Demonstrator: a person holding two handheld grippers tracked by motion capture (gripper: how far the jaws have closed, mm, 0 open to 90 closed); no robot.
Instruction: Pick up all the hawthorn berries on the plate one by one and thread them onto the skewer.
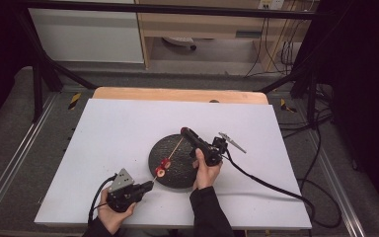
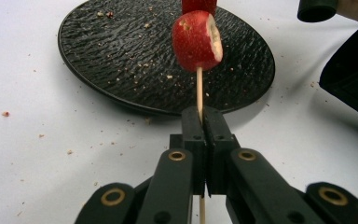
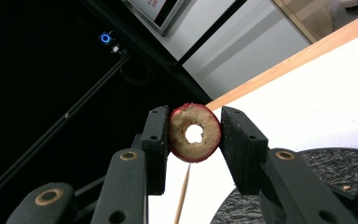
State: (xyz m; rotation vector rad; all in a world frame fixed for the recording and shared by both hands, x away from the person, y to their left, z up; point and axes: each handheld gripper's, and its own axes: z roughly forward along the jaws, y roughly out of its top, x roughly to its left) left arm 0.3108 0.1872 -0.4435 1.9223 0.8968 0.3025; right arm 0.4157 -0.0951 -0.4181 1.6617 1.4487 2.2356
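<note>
While the left gripper (image 2: 201, 122) pinches the wooden skewer (image 2: 199, 88) over the black plate (image 1: 177, 173), the right gripper (image 3: 194, 135) clamps a cored fruit slice (image 3: 194, 133).

Lab: black frame rig (image 1: 39, 74), cables (image 1: 296, 54)

Tabletop (image 1: 118, 128): left half and far strip bare, open passage for a gripper on that side. Black plate (image 1: 165, 148) sits near centre toward the person's edge; low rim, easy to pass over.

Skewer (image 1: 173, 149) runs slantwise above the plate, pinched at one end by the left gripper (image 1: 148, 186); fruit slices (image 1: 163, 167) threaded on it stand in the way of any low crossing there.

Right gripper (image 1: 185, 132) hangs over the plate's far rim, clamped on a cored slice (image 3: 195, 132). Its cable (image 1: 271, 185) trails across the tabletop's right part.
</note>
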